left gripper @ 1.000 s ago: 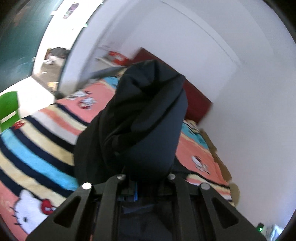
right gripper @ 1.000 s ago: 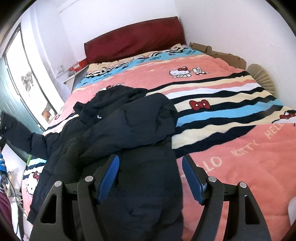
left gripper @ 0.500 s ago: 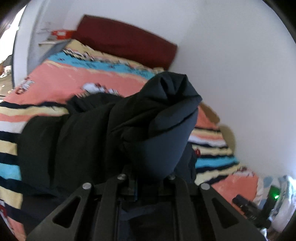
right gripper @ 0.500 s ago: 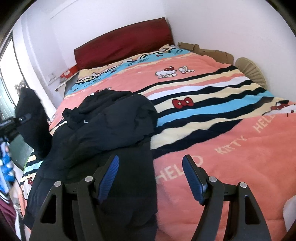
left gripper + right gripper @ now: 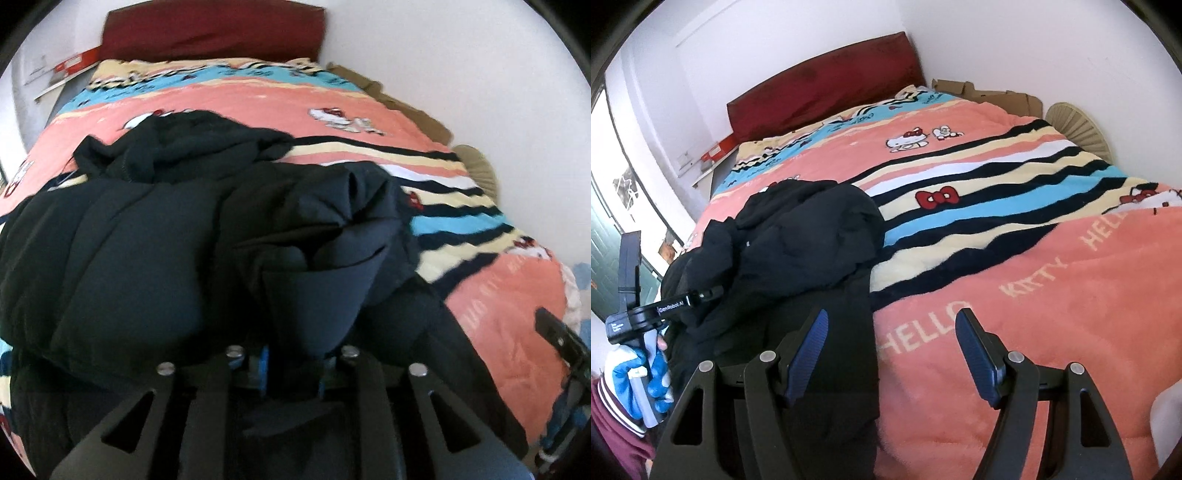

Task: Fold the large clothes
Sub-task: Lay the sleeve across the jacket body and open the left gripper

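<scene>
A black padded jacket point(image 5: 798, 254) lies heaped on the bed, on the side of the striped pink blanket point(image 5: 1052, 288) away from the wall, its hood end toward the dark red headboard point(image 5: 823, 88). The left gripper point(image 5: 291, 363) is clenched on a bunched sleeve point(image 5: 332, 280) of the jacket, the cloth bulging out between its fingers and held over the jacket's body. The right gripper point(image 5: 892, 354) is released, its blue-padded fingers point(image 5: 807, 350) spread wide and grasping nothing; it hovers over the jacket's lower edge and the blanket lettering at the foot of the bed. Flattened cardboard point(image 5: 990, 94) lies between blanket and wall, near the headboard.
</scene>
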The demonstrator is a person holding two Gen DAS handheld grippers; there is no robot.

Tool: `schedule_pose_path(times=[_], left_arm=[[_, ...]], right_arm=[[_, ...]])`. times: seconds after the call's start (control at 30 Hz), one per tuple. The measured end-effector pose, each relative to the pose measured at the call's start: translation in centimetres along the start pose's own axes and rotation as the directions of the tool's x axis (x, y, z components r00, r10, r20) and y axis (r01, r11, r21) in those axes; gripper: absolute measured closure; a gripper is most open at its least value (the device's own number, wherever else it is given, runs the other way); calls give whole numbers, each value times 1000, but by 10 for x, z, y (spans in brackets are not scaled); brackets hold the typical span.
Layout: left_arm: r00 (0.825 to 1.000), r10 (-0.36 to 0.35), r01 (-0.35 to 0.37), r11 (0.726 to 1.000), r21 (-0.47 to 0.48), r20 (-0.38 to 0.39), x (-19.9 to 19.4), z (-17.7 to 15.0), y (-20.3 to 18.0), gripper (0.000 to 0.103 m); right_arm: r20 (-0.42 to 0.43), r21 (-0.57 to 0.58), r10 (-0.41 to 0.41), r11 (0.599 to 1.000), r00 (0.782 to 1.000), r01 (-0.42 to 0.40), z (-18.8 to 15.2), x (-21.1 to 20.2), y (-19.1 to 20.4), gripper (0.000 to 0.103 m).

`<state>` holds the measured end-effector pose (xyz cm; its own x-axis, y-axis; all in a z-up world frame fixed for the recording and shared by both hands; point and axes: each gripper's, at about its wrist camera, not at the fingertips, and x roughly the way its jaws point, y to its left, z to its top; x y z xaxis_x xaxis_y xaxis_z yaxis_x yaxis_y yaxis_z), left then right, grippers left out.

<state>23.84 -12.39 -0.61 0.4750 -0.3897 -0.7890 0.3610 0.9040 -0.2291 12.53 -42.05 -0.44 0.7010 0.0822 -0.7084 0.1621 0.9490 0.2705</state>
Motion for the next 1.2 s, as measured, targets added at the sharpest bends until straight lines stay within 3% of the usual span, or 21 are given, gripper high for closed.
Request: schedule_pose_path(times=[0.17,0.27,0.33,0.5,0.63,0.73,0.83,0.93,1.03,1.2], left_arm=[[997,-71,72,995,70,-15,-20,-13,-1,82],[997,-73,74,992,105,-16,-28,-16,-2,78],[995,-104,104,991,86,-8,-31,-15,-1,66],[973,-227,221,970,106,46,-52,-13,-15,49],[953,-294,282,949,142,72,-72,-16,-21,47],[946,-306,293,949,120,107,-89,-14,-2,47],[958,-235,228,972,61,164,-109,-4,44,47],[975,-97,103,994,-20,199,-119,9,100,47],[978,28,-4,993,-116,206,-121,21,158,47],[973,134,-100,979,-178,189,-107,35,212,47]], right_arm=[[11,-29,1,1000,1000,-1,5,-8,17,30],[14,-54,12,999,1000,-11,9,-6,33,30],[12,-74,31,997,999,-30,10,-4,46,29],[0,-120,16,993,1000,-16,10,3,68,29],[10,-123,-1,992,1000,2,12,0,74,29],[4,-136,-6,991,1000,6,16,3,80,29],[-3,-178,18,984,1000,-18,23,7,101,29],[-12,-252,71,965,997,-72,30,15,142,30],[-34,-327,134,935,990,-138,35,30,192,30],[-77,-396,175,898,982,-191,35,70,252,30]])
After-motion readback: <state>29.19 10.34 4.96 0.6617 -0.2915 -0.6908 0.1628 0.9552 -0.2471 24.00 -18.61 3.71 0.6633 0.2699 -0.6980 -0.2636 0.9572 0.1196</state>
